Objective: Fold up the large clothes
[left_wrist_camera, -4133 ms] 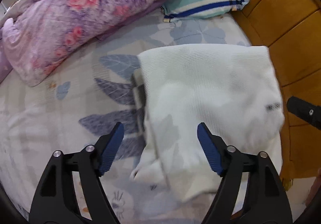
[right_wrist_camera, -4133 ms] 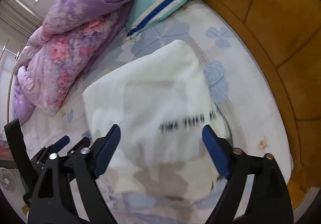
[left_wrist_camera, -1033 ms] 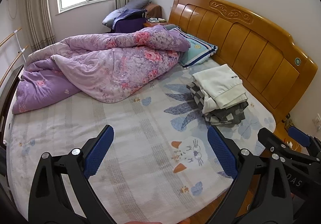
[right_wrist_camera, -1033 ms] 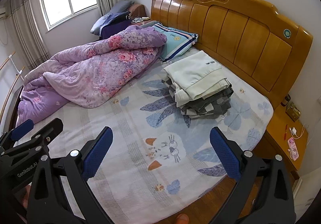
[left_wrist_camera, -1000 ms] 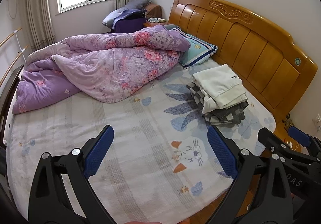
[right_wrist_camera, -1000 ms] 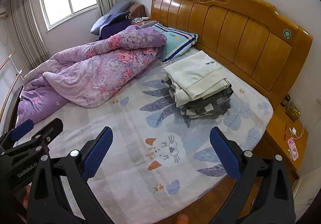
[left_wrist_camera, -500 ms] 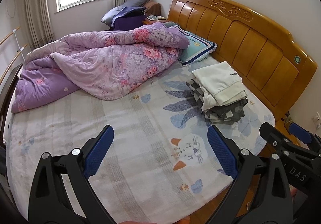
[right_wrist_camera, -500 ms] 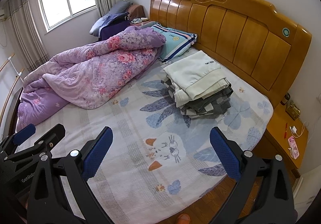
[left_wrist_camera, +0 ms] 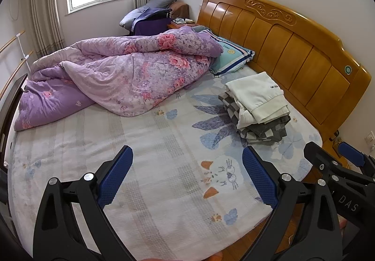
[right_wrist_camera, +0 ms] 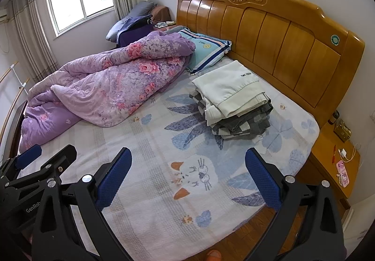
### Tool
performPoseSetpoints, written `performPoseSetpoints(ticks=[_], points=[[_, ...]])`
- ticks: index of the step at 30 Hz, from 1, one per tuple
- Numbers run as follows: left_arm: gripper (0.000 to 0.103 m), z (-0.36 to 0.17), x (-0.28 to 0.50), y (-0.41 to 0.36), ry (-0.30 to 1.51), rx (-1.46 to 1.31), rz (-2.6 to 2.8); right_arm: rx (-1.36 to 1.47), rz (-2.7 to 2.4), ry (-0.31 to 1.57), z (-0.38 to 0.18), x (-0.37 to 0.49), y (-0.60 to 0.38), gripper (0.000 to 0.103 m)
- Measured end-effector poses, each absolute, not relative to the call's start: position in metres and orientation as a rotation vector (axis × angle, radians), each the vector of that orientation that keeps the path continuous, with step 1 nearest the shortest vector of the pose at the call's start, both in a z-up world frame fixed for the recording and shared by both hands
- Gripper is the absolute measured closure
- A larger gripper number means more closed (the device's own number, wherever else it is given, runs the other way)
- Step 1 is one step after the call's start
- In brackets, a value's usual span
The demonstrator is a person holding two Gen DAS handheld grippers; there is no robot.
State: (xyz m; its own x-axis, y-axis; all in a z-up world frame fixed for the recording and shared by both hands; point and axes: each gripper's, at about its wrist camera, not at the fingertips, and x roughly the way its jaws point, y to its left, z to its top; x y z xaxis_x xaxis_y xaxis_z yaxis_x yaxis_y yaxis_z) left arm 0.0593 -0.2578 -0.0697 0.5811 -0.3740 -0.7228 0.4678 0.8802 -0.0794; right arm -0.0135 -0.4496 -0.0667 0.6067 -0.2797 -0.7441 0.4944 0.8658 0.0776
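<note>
Both the left gripper (left_wrist_camera: 187, 174) and right gripper (right_wrist_camera: 188, 173) hang over the bed (left_wrist_camera: 150, 144), jaws apart, holding nothing. The folded clothes (right_wrist_camera: 232, 99) sit stacked at two o'clock near the headboard (right_wrist_camera: 281, 34); a quilt (right_wrist_camera: 105, 87) lies bunched at eleven o'clock, touching the pillow (right_wrist_camera: 206, 49).

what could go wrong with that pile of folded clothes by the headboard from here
1. The folded stack looks uneven: the white top garment overhangs the grey checked layers, so it may slump or slide if bumped.
2. It lies close to the mattress corner above the nightstand, so a nudge could push it off.
3. Both tongs, left and right, are open and far back, so neither steadies it.
</note>
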Motion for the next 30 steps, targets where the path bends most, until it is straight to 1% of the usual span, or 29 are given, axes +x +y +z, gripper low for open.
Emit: performPoseSetpoints(ticks=[30], points=[[0.009,-0.072,0.055,-0.244,0.819,0.125,-0.506,0.248,-0.458,0.81,-0.068,-0.008,-0.449,0.009]])
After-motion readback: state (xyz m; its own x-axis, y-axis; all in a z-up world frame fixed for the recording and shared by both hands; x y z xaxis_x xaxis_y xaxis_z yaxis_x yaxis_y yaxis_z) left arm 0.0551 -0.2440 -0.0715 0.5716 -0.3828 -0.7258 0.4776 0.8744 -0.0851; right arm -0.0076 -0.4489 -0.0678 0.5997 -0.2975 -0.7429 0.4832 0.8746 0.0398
